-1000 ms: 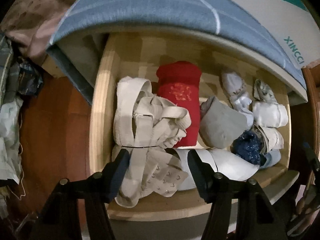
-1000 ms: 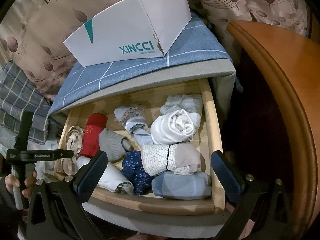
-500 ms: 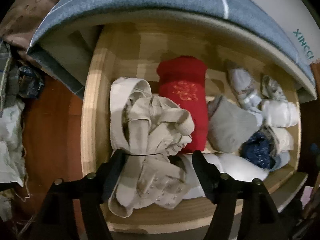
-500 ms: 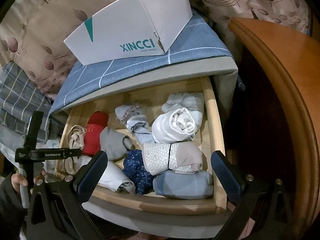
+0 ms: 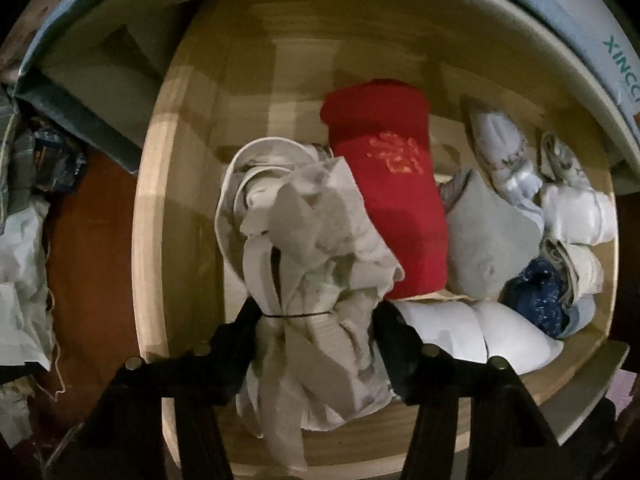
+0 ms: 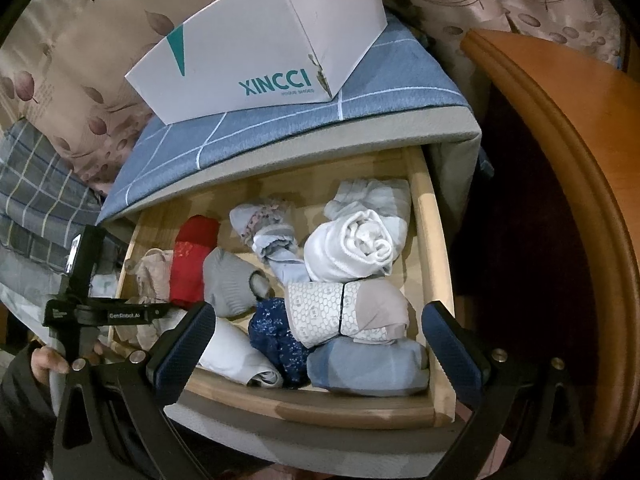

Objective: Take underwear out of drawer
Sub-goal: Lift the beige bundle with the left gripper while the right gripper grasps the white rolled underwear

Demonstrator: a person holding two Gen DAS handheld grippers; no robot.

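left gripper [image 5: 316, 320] pointing down into the wooden drawer [image 5: 176, 208], jaws just closing around the beige bundle of underwear [image 5: 312, 280] at lower centre of the frame (pads touching its sides, beside a red roll [image 5: 392, 200]). right gripper [image 6: 316, 344] spread wide, holding nothing, low over the drawer's front.
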